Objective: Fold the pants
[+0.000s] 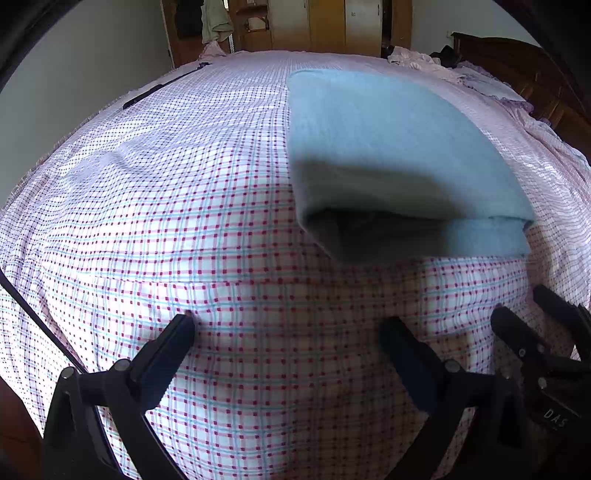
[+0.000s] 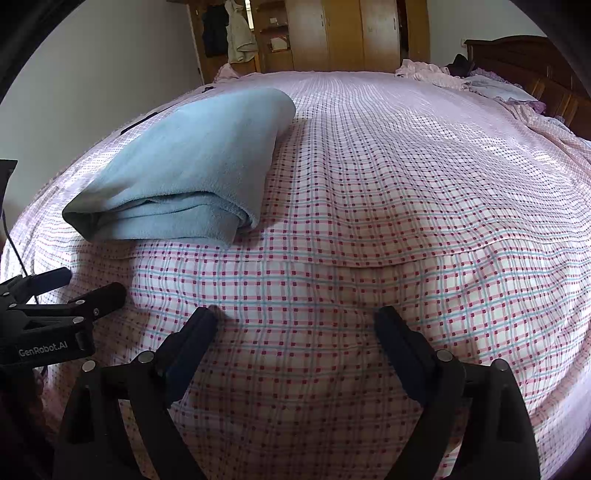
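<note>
The light blue pants point(image 1: 399, 147) lie folded in a thick stack on the checked bedsheet point(image 1: 184, 206), with the layered edges toward me. In the right wrist view the pants point(image 2: 192, 162) lie at the left. My left gripper point(image 1: 291, 325) is open and empty, low over the sheet, just short of the pants' near edge. My right gripper point(image 2: 295, 314) is open and empty over bare sheet, to the right of the pants. The right gripper also shows at the left wrist view's right edge point(image 1: 524, 306), and the left gripper at the right wrist view's left edge point(image 2: 92, 284).
A hem seam point(image 2: 369, 262) in the sheet runs across in front of the grippers. Crumpled pink bedding point(image 2: 491, 88) and a dark wooden headboard point(image 2: 524, 62) are at the far right. Wooden wardrobes point(image 2: 343, 33) and hanging clothes point(image 2: 236, 33) stand beyond the bed. A dark strap point(image 1: 159, 88) lies at the far left.
</note>
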